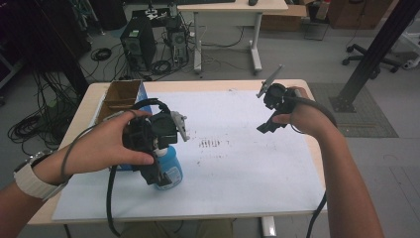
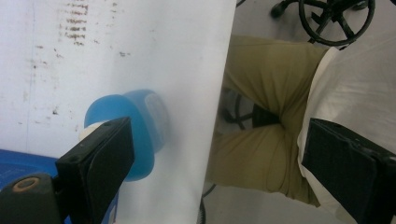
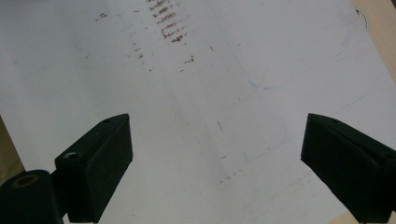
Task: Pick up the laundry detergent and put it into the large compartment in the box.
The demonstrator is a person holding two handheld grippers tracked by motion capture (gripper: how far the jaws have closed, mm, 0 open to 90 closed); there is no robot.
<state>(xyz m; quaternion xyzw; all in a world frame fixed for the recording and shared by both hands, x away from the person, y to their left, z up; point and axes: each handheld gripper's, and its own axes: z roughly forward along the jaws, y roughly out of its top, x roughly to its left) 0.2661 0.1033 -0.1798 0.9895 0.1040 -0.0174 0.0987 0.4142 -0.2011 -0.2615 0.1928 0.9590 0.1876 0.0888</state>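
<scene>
a blue bottle (image 1: pixel 168 171) is seen standing upright on the white sheet (image 1: pixel 237 163) that covers the counter (image 1: pixel 89 99), near the front left edge and just beside a blue box (image 2: pixel 18 163). the left gripper (image 1: pixel 154 171) is held directly over the bottle, pointed steeply down, so that the white cap (image 2: pixel 88 132) can be approached from above; in the left gripper view the jaws are spread wide, one jaw lies over the cap, and nothing is clamped between them. the left hand (image 1: pixel 106 144) is wrapped around the gripper body, wrist bent downward. the right gripper (image 1: pixel 265 128) is held raised over the far right of the sheet, well apart from the bottle, presumably kept out of the way; its jaws are spread and empty. a cardboard box (image 1: pixel 121 96) stands at the far left corner.
</scene>
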